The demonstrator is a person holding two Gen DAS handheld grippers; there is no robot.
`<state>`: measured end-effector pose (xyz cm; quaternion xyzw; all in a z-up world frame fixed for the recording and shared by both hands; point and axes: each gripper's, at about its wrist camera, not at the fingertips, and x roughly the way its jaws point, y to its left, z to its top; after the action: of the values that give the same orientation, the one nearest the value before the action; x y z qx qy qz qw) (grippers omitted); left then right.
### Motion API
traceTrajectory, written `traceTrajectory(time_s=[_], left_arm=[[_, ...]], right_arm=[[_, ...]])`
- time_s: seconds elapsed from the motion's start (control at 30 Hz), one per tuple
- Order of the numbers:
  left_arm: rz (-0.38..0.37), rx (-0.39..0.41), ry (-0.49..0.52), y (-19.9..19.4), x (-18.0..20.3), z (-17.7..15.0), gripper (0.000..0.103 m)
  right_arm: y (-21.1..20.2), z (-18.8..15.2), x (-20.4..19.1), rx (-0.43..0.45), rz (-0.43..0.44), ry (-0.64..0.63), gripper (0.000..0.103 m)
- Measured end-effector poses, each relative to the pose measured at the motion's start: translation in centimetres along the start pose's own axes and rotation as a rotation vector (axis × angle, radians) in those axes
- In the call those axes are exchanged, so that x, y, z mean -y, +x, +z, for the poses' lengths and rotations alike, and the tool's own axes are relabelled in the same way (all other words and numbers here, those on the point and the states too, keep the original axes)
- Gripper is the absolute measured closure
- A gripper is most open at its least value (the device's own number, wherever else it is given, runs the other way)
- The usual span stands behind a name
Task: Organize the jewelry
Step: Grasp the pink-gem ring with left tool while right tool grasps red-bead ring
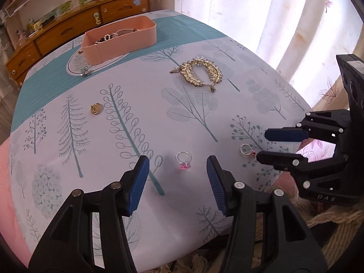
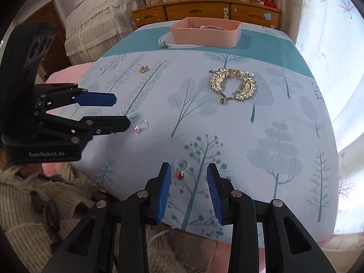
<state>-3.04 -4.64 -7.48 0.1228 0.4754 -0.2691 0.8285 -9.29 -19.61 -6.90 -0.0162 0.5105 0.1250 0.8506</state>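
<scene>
A silver ring with a pink stone (image 1: pixel 183 160) lies on the tree-print cloth between my open left gripper's (image 1: pixel 178 167) fingertips; it also shows in the right wrist view (image 2: pixel 141 126). A silver ring with a red stone (image 2: pixel 180 169) lies just ahead of my open right gripper (image 2: pixel 188 173), nearer its left finger; it shows in the left wrist view (image 1: pixel 247 150) too. A gold hair comb (image 1: pixel 201 72) (image 2: pixel 233 84) and a small gold brooch (image 1: pixel 96 108) (image 2: pixel 143 68) lie farther out. A pink box (image 1: pixel 120 38) (image 2: pixel 206 34) at the far end holds jewelry.
A thin black necklace with a pendant (image 1: pixel 84 72) (image 2: pixel 163 44) lies by the pink box. A wooden drawer unit (image 2: pixel 204 11) stands behind the table. White curtains (image 1: pixel 261 11) hang at the right. The table's near edge is just below both grippers.
</scene>
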Motion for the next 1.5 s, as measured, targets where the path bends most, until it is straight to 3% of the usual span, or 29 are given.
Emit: traceTrajectory(time_s=[0.37, 0.6, 0.67, 0.73, 0.9, 1.5], left_arm=[[0.030, -0.038, -0.095, 1.7, -0.8, -0.4, 0.054], [0.023, -0.053, -0.110, 2.4, -0.7, -0.5, 0.065], [0.029, -0.052, -0.106, 2.5, -0.6, -0.5, 0.068], [0.031, -0.051, -0.103, 2.4, -0.4, -0.5, 0.081], [0.044, -0.051, -0.103, 2.3, -0.3, -0.6, 0.097], [0.071, -0.018, -0.139, 1.4, -1.6, -0.6, 0.097]], right_arm=[[1.5, -0.4, -1.4, 0.028, -0.072, -0.045, 0.080], [1.9, -0.5, -2.4, 0.049, -0.108, -0.102, 0.085], [1.9, -0.6, -2.5, 0.054, -0.106, -0.109, 0.087], [1.9, -0.7, -2.8, 0.059, -0.109, -0.125, 0.092], [2.0, -0.8, -2.9, 0.067, -0.109, -0.131, 0.095], [1.9, -0.3, -1.9, 0.080, -0.109, -0.073, 0.095]])
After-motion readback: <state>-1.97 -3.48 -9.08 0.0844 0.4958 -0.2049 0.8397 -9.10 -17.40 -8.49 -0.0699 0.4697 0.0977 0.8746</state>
